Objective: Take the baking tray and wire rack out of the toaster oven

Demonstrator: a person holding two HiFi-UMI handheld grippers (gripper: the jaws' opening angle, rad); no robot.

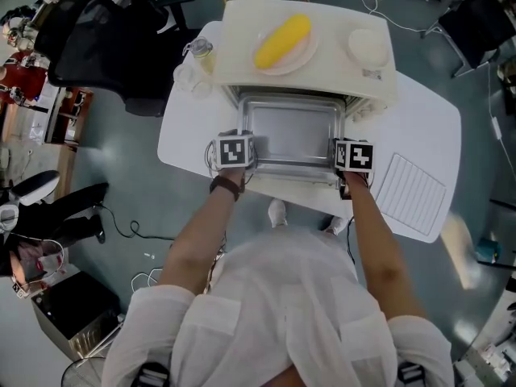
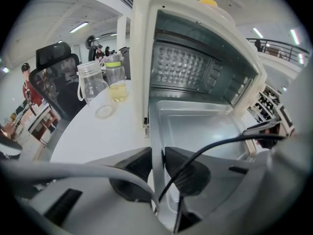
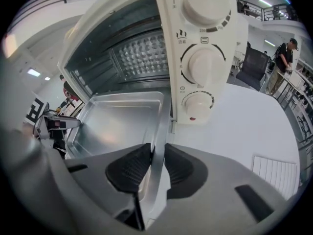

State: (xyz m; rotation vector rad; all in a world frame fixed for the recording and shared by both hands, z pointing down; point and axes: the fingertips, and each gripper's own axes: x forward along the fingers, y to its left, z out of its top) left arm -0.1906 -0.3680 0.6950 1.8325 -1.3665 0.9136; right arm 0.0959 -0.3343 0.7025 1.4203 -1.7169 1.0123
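A silver baking tray point(image 1: 292, 131) sticks out of the open white toaster oven point(image 1: 306, 51) toward me. My left gripper point(image 1: 242, 161) is shut on the tray's left rim point(image 2: 157, 146), which runs between its black pads. My right gripper point(image 1: 343, 164) is shut on the tray's right rim point(image 3: 159, 141) in the same way. The white wire rack point(image 1: 411, 192) lies flat on the table to the right of the oven, also seen in the right gripper view point(image 3: 274, 173). The oven cavity point(image 2: 195, 70) behind the tray shows bare metal walls.
A pink plate with a yellow corn cob point(image 1: 282, 40) and a white bowl point(image 1: 368, 47) sit on the oven's top. Two clear jars point(image 2: 105, 80) and a loose lid point(image 2: 104, 112) stand on the white table point(image 1: 181, 127) left of the oven. A black chair point(image 1: 105, 39) stands beyond.
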